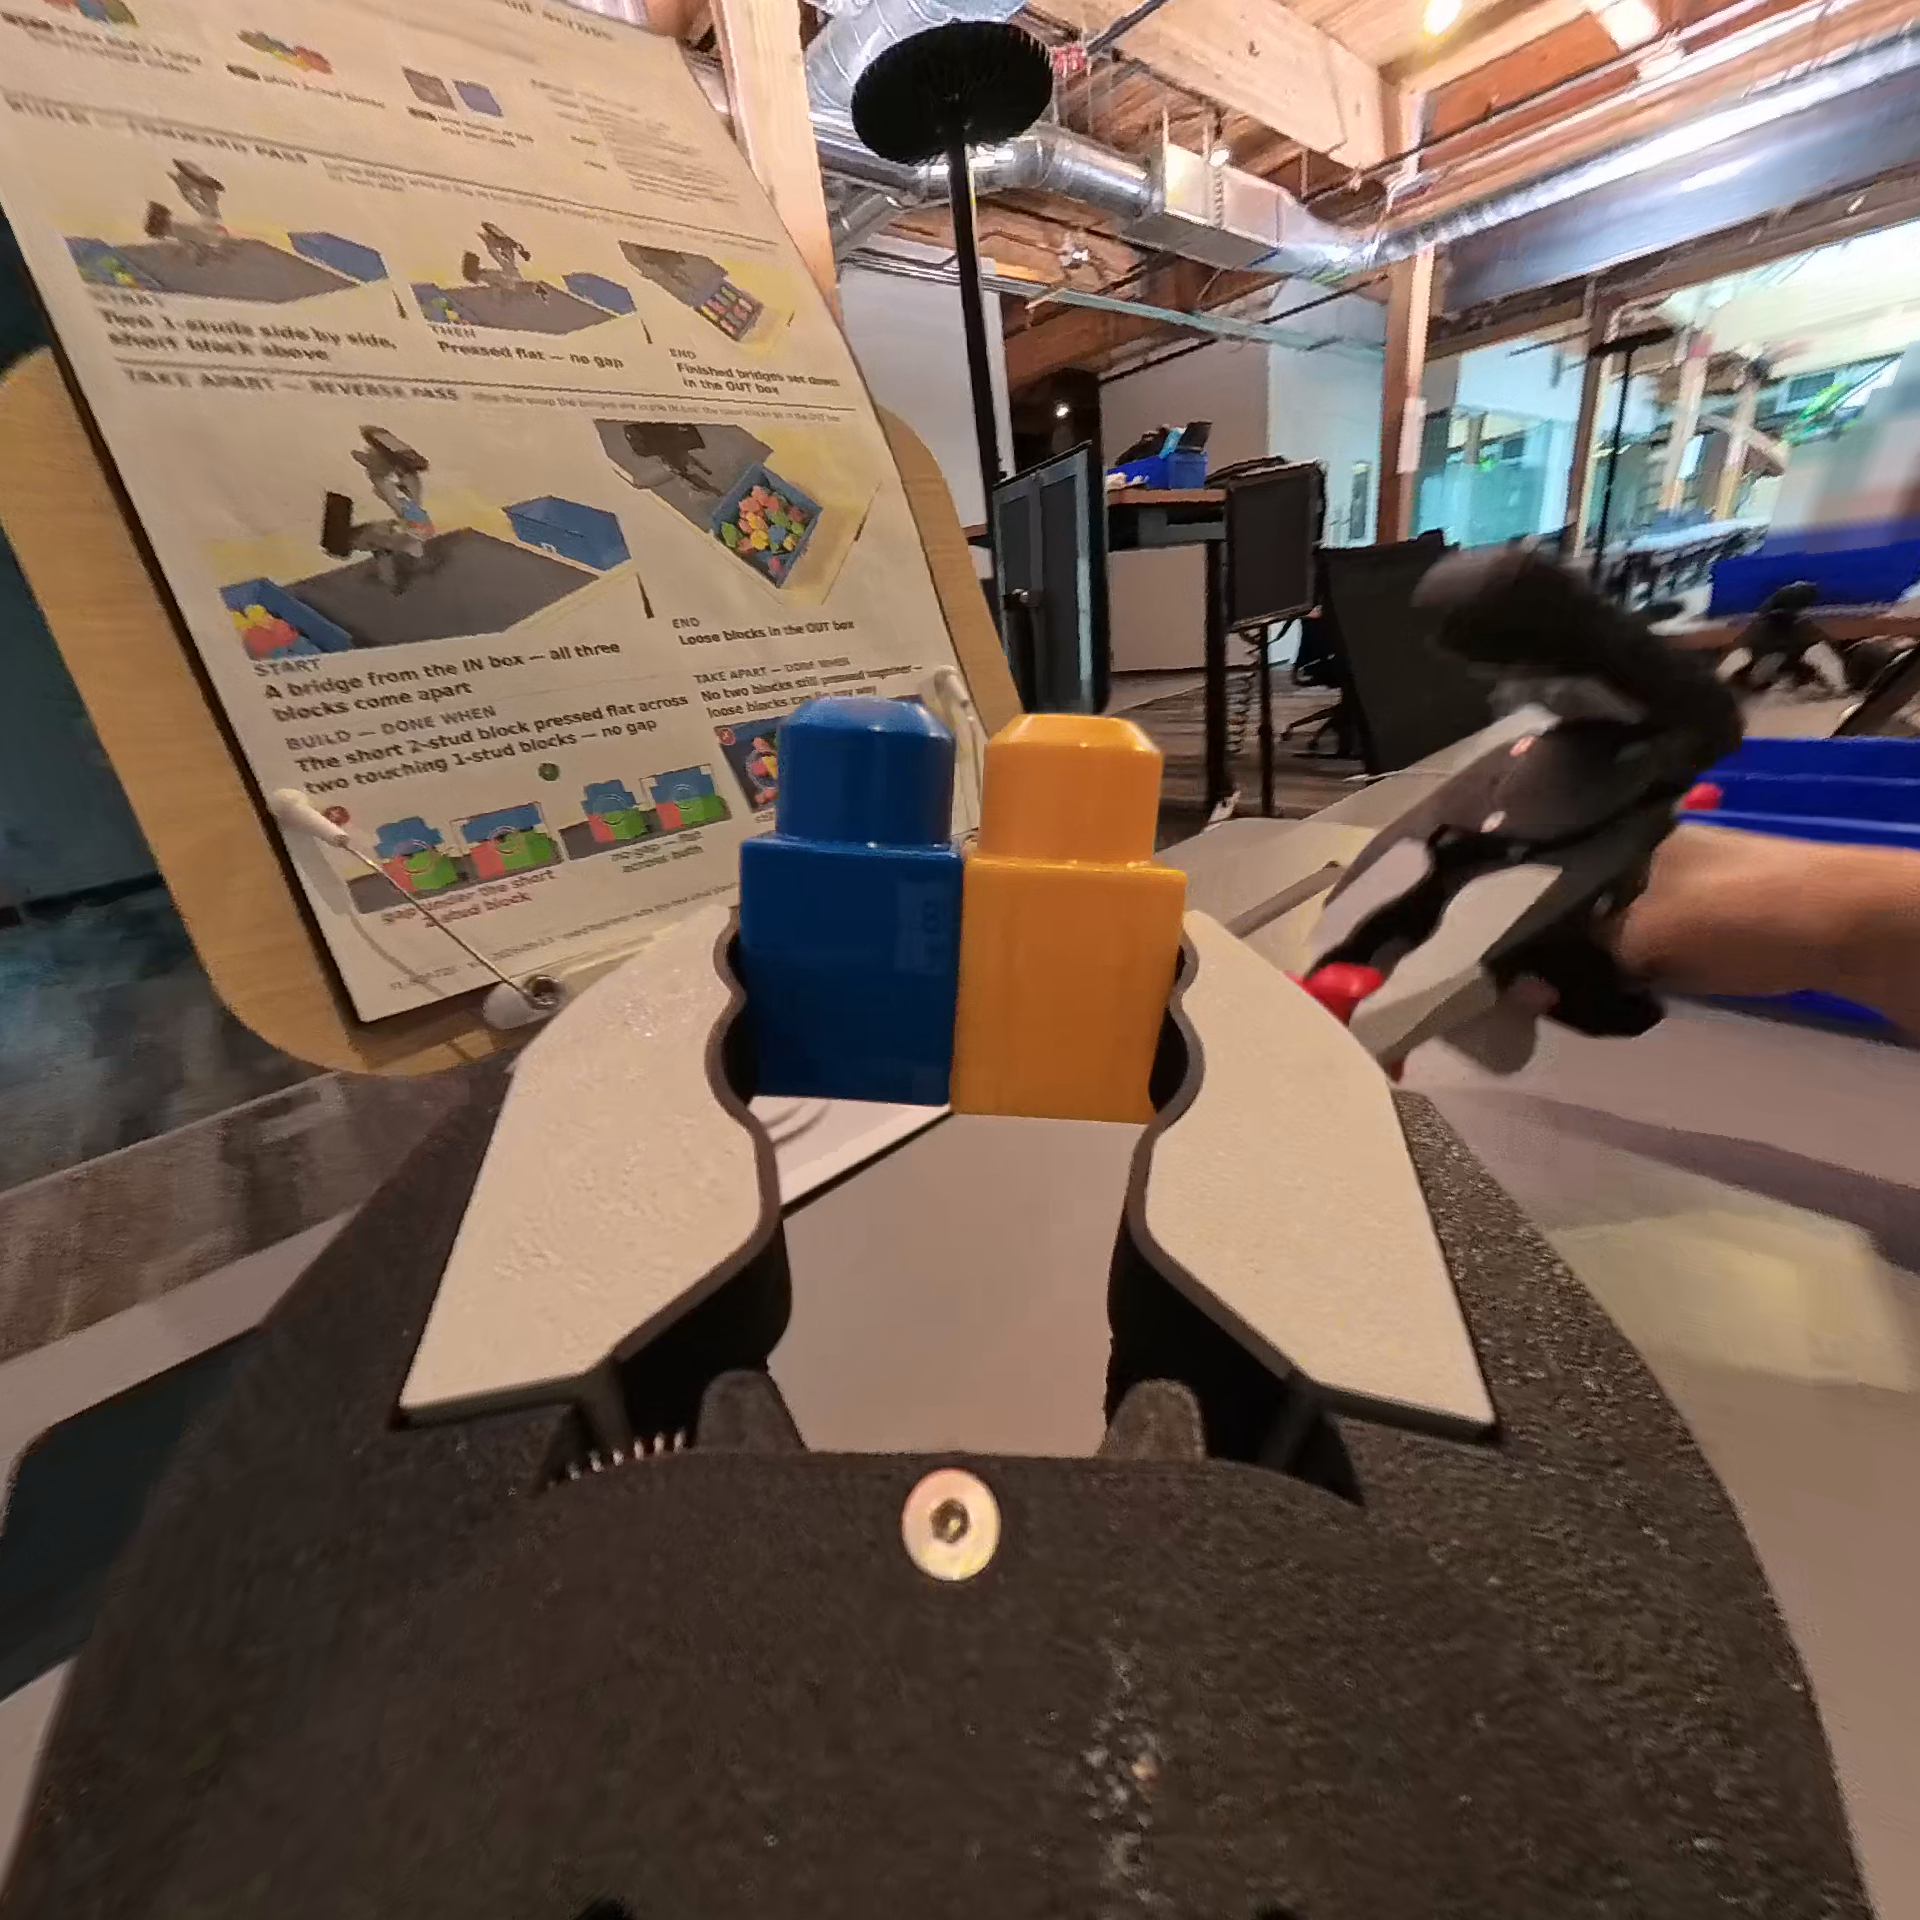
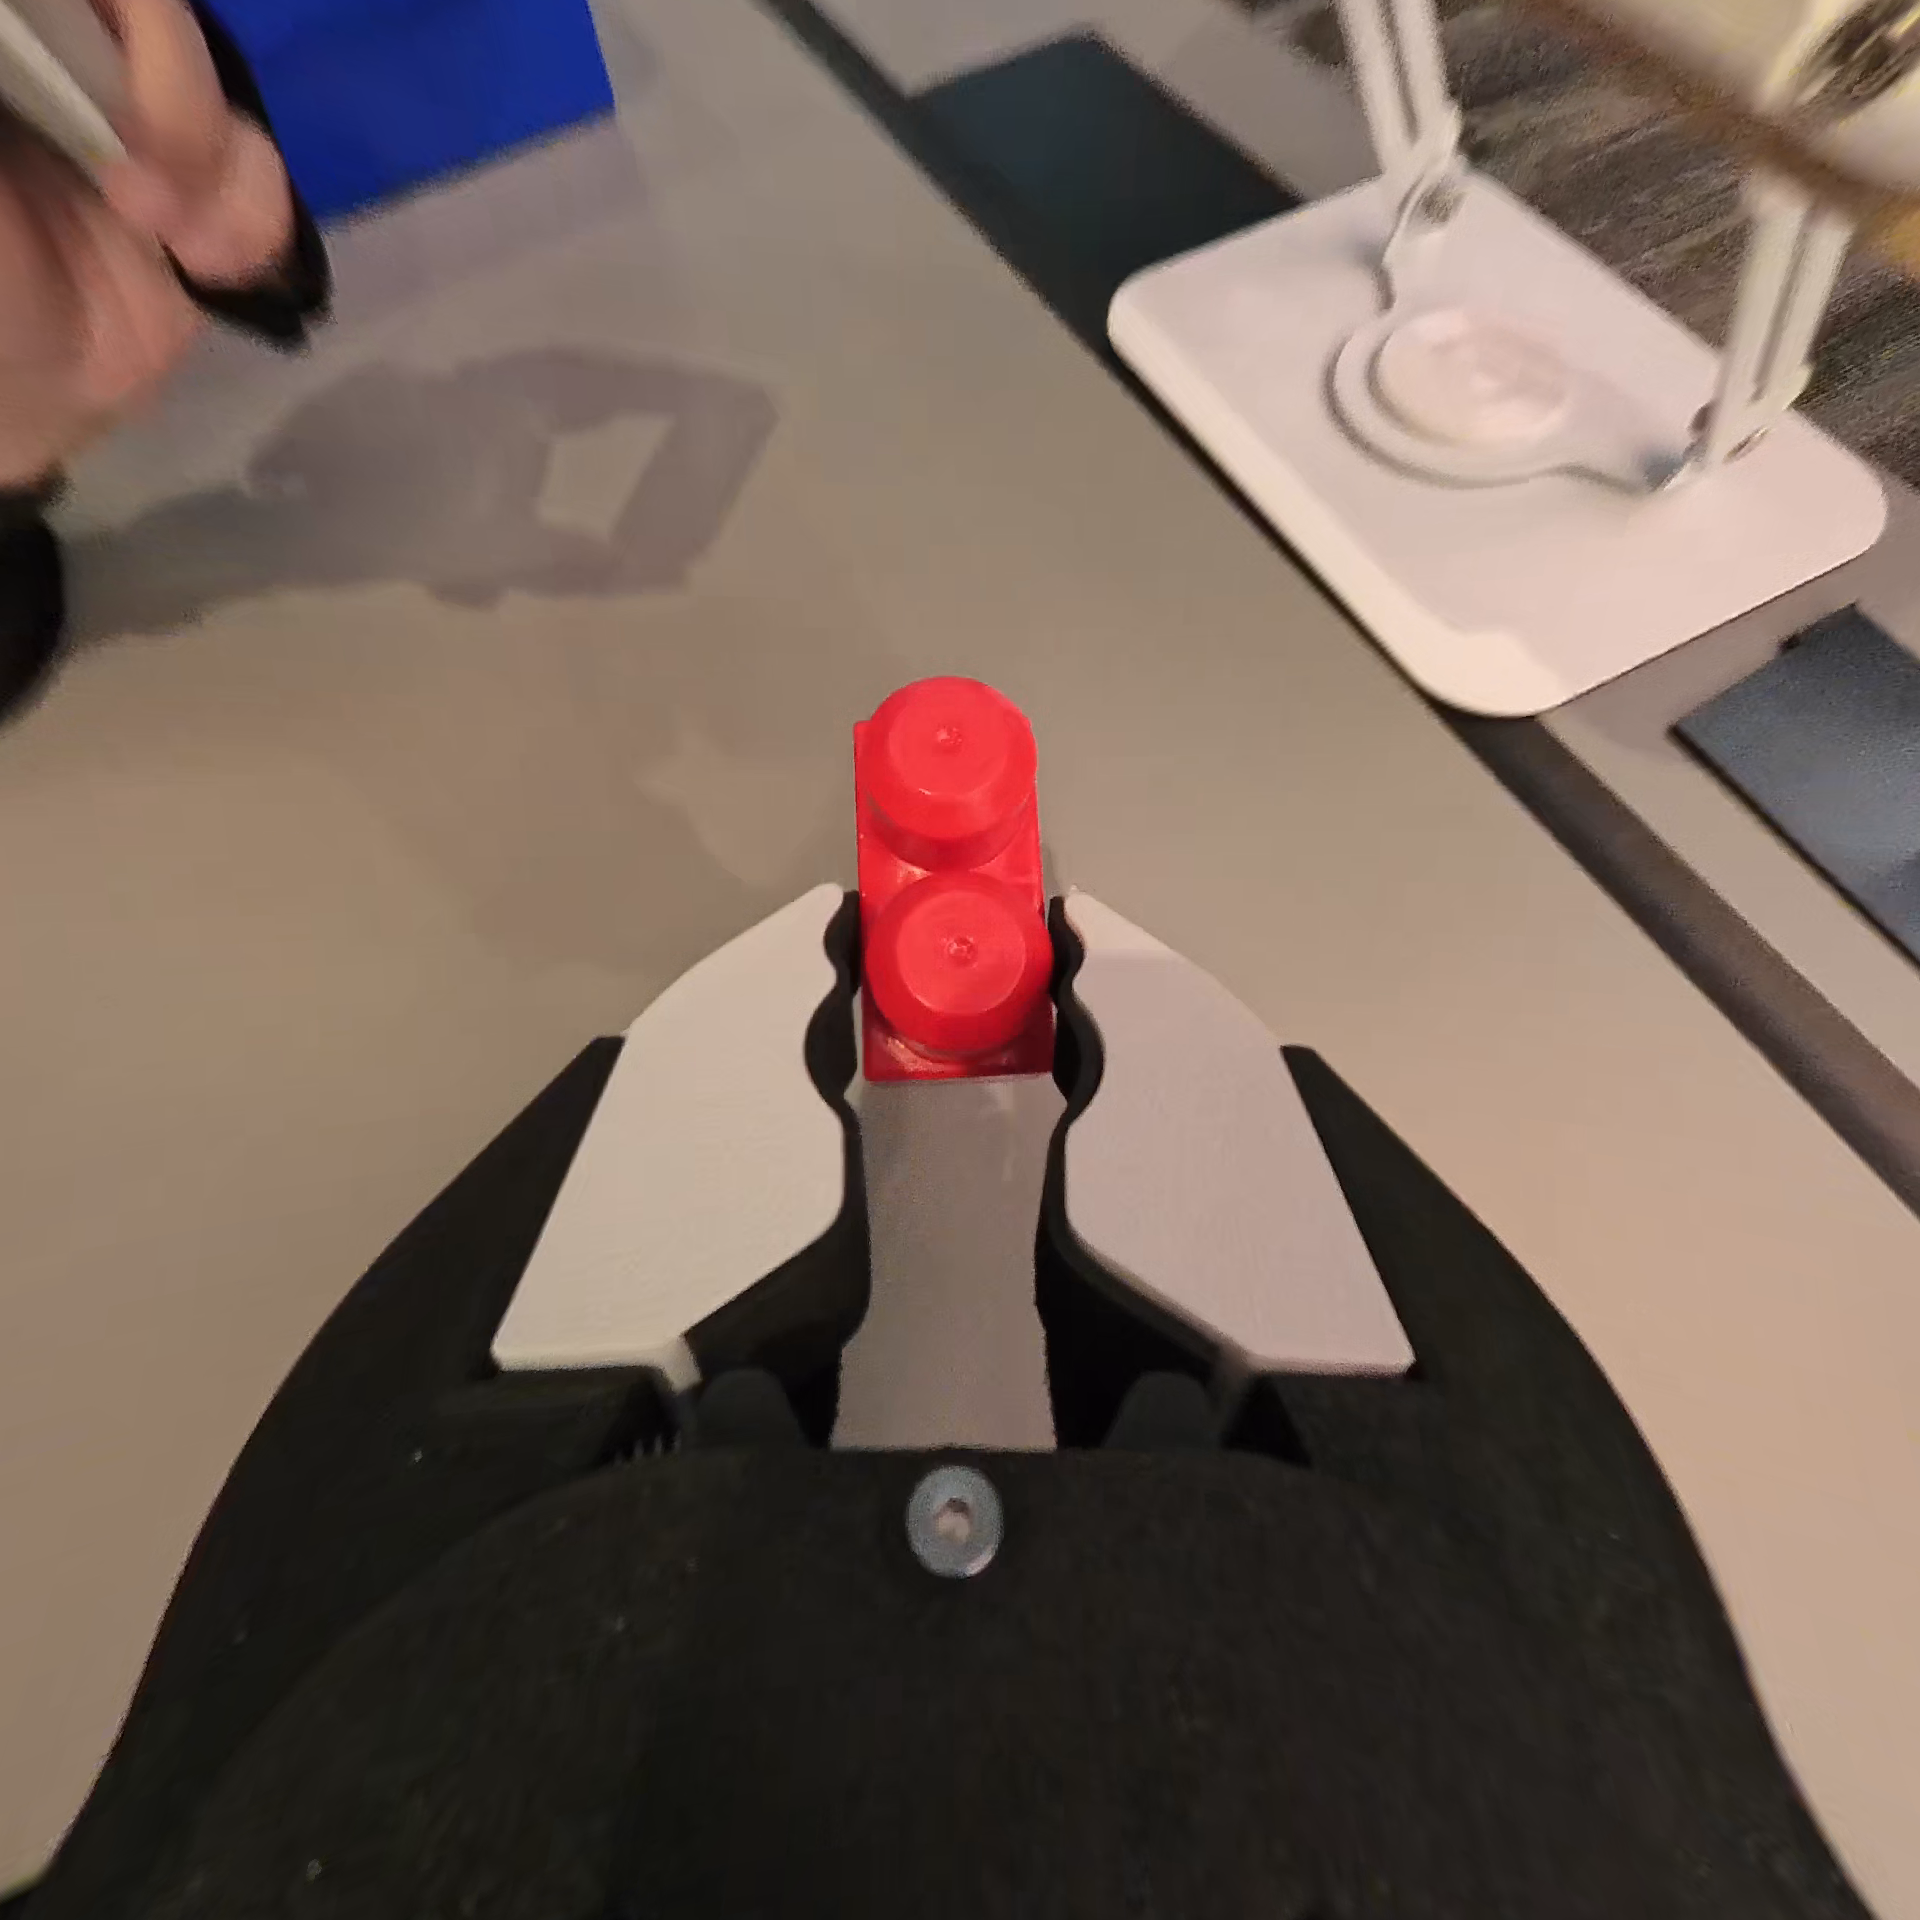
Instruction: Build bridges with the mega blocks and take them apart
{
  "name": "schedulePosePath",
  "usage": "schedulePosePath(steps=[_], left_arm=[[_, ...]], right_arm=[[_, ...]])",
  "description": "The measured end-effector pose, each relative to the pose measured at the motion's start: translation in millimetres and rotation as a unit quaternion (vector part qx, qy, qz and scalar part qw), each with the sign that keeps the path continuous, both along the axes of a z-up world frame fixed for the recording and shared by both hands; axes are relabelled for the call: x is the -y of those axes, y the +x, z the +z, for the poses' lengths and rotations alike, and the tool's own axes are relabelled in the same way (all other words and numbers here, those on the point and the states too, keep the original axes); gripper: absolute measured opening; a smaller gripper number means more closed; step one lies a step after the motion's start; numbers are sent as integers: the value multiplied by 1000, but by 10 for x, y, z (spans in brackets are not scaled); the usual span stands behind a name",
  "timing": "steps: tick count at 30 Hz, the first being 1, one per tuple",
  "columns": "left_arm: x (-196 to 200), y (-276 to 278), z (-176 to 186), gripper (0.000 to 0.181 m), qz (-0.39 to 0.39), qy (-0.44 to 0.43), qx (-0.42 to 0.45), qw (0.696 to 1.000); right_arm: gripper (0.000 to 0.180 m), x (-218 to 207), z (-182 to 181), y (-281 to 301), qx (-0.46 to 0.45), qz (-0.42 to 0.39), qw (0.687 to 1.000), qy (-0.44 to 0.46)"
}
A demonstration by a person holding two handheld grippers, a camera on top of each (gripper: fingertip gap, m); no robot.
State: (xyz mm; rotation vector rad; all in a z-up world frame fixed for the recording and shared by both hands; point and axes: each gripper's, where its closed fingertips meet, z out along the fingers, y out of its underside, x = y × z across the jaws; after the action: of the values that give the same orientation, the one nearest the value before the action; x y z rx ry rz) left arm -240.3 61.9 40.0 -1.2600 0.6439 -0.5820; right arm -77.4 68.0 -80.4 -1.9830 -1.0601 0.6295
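Note:
My left gripper (image 1: pixel 956 997) is shut on two one-stud blocks held side by side and upright: a blue block (image 1: pixel 850 914) on the left and an orange block (image 1: pixel 1070 925) on the right, touching each other. My right gripper (image 2: pixel 954 935) is shut on a red two-stud block (image 2: pixel 948 883), studs up, held above the grey table (image 2: pixel 416 935). In the left wrist view the right gripper (image 1: pixel 1455 914) shows at the right with the red block (image 1: pixel 1340 987) at its tip, a little apart from the blue and orange pair.
An instruction sheet (image 1: pixel 447 499) on a wooden board stands behind the blocks. A blue bin (image 1: pixel 1808 800) sits at the right, and a blue bin corner (image 2: pixel 416 94) shows far left. A white stand base (image 2: pixel 1496 457) sits at the table's right edge. A hand (image 2: pixel 94 260) shows at top left.

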Motion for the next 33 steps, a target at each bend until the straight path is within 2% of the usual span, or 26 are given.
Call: schedulePosePath(steps=[5, 7, 12, 15, 21, 33], left_arm=[[4, -28, 37, 75, 59, 45, -41, 996], [29, -9, 55, 75, 63, 55, -47, 995], [51, 15, 82, 75, 60, 53, -34, 996], [58, 29, 87, 75, 60, 55, -37, 996], [101, 54, 145, 75, 50, 59, -29, 997], [140, 70, 203, 75, 41, 62, -25, 997]], right_arm=[[33, 143, 828, -309, -131, -41, 990, -32], [33, 278, 1202, -508, -182, -33, 982, -31], [33, 349, 1810, -973, -223, -40, 973, -30], [33, 329, 1901, -1233, -207, -45, 976, -53], [33, 297, 1798, -1507, -165, -66, 982, -63], [33, 305, 1722, -1594, -122, -73, 988, -62]])
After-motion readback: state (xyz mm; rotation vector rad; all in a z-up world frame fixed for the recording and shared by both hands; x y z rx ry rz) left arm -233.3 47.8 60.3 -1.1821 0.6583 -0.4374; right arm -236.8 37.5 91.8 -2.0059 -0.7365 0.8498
